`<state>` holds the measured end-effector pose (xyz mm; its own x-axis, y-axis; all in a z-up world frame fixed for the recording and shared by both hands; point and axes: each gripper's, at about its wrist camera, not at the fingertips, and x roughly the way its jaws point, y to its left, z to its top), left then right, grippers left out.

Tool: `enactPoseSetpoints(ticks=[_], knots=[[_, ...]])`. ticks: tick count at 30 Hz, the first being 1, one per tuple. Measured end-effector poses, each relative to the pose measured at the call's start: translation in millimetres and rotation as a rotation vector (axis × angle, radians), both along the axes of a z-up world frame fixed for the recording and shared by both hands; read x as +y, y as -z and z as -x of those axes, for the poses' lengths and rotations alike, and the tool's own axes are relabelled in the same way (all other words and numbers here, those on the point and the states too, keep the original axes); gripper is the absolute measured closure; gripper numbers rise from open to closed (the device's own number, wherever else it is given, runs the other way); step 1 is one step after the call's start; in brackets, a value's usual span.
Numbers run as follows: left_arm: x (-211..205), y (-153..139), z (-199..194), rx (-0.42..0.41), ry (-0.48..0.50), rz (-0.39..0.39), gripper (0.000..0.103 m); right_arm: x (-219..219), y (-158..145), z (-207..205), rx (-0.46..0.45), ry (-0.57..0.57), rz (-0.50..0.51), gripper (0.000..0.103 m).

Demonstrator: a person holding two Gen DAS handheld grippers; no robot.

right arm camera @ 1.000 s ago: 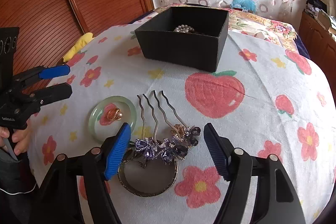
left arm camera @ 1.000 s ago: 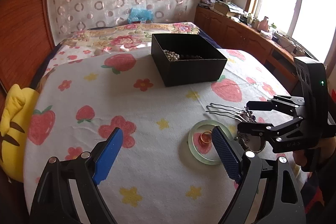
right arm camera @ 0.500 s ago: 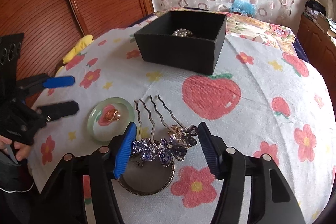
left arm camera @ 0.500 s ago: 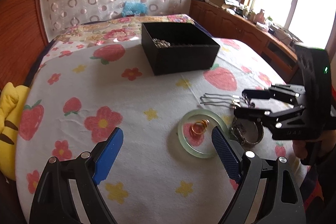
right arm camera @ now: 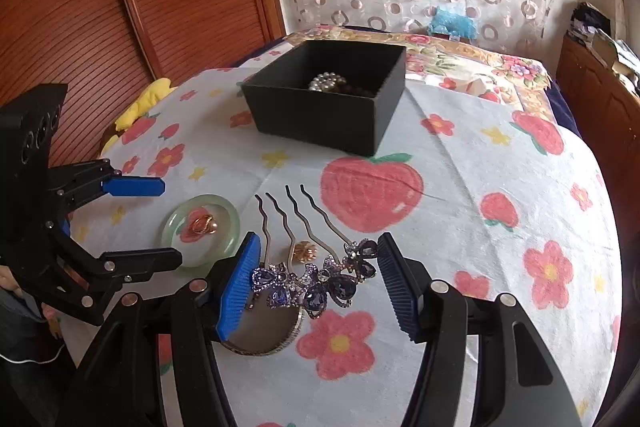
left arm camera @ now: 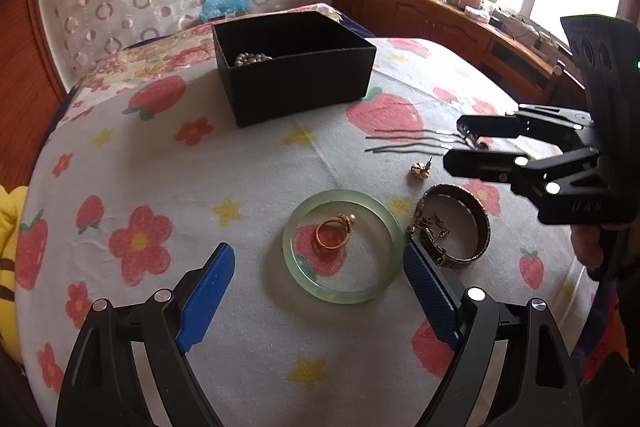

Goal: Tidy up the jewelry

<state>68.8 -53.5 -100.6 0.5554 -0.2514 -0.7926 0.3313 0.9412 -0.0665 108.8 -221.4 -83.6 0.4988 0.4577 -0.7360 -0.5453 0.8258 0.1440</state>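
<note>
We see the comb (right arm camera: 310, 283) between the right gripper's (right arm camera: 316, 279) blue pads (right arm camera: 239, 287), jaws wide and straddling its jewelled head; whether a pad touches it we cannot tell. The comb has four wavy metal prongs pointing toward the box (right arm camera: 328, 107) and a cluster of purple and clear stones along the top. It lies on the cloth (right arm camera: 460, 227), its head overlapping the metal bangle (right arm camera: 262, 331).

From the left wrist view only the prongs (left arm camera: 404, 143) show, the head hidden behind the right gripper (left arm camera: 460, 143).

Left gripper (left arm camera: 316, 291) hangs wide open over the cloth, holding nothing, with the jade bangle (left arm camera: 344, 247) between and ahead of its pads. Its right pad sits just in front of the metal bangle (left arm camera: 456, 223).

Count on the cloth:
- one jade bangle, pale green, lying flat
- one gold ring (left arm camera: 334, 233) inside it, with a small pearl
- one metal bangle, dark and patterned, a fine chain lying inside it
- one gold earring (left arm camera: 420, 169), just beside the prongs
- one comb

One black open box stands farther back, well apart from the rest. Inside we see one pearl string (right arm camera: 327, 82) and some dark beads (right arm camera: 360, 91) beside it.
</note>
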Motion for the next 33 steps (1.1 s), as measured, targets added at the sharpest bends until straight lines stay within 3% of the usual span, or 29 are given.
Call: enactPoseSetpoints(ticks=[18, 20, 22, 33], knots=[[-16.5, 9.9, -6.8, 0.019, 0.034, -0.060, 0.020, -4.7, 0.2, -0.6, 0.002, 0.007, -0.015, 0.040], [-16.7, 10.3, -6.7, 0.012, 0.042, -0.061, 0.022, -4.6, 0.3, -0.5, 0.003, 0.008, -0.016, 0.040], [-17.9, 9.2, -4.8, 0.001, 0.054, -0.059, 0.035, -4.1, 0.0, 0.2, 0.005, 0.006, -0.015, 0.040], [-1.5, -1.4, 0.8, -0.042, 0.016, 0.000, 0.036, 0.5, -3.9, -0.3, -0.003, 0.000, -0.011, 0.040]])
